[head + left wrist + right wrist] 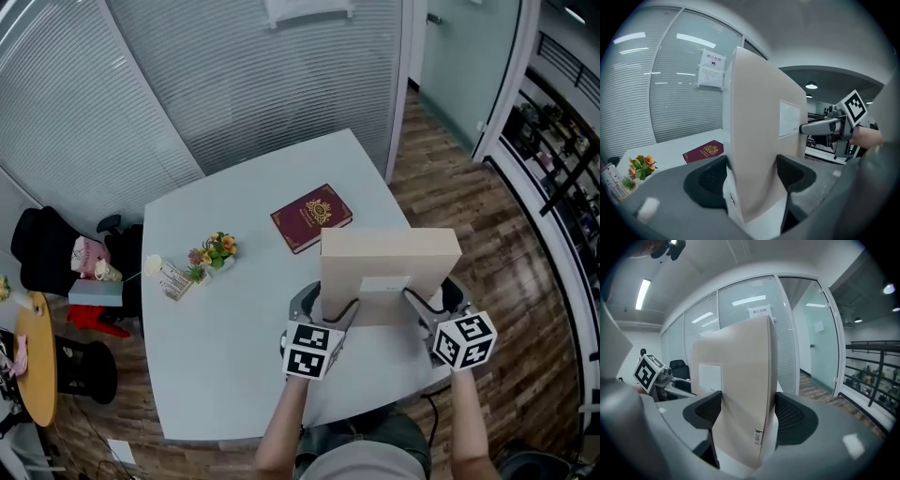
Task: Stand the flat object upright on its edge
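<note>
A flat beige box (389, 267) with a white label stands upright on a long edge near the front of the white table (225, 328). My left gripper (330, 309) is shut on its left end, and my right gripper (427, 305) is shut on its right end. In the left gripper view the box (764, 140) fills the gap of the left gripper (750, 176), with the right gripper (834, 126) beyond. In the right gripper view the box (740, 390) sits clamped in the right gripper (747, 411). Whether its lower edge touches the table is hidden.
A dark red book (311, 217) lies flat just behind the box. A small bunch of flowers (211, 253) and a small packet lie to the left. Glass walls with blinds stand behind the table. A black chair and a round wooden table are at the far left.
</note>
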`<state>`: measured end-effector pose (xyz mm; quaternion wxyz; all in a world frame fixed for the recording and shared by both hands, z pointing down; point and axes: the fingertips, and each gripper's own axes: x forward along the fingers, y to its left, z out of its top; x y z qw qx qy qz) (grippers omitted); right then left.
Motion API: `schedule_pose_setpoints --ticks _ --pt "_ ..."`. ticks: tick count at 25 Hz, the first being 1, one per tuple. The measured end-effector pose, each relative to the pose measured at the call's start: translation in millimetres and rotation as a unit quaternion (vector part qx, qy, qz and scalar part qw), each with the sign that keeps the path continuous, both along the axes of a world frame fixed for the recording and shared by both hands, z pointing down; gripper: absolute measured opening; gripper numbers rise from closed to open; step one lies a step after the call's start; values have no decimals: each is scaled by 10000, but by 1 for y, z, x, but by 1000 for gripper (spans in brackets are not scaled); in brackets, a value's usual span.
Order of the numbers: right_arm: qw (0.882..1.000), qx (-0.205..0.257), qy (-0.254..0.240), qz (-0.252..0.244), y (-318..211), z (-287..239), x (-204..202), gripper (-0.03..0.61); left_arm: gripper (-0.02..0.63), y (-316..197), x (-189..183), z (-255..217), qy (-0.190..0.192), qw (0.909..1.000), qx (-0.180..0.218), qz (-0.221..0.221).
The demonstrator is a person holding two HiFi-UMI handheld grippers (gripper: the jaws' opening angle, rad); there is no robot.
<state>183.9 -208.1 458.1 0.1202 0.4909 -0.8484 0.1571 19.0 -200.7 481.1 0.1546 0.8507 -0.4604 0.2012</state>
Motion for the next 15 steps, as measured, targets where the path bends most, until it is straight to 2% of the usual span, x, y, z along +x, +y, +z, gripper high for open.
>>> schedule_pose_setpoints --ticks 9,15 --pt "9974 107 707 -39 -3 19 -6 376 344 -12 -5 26 -509 9986 21 -169" --pt "9962 56 870 12 -5 32 -8 373 342 -15 -8 43 -515 9983 -179 -228"
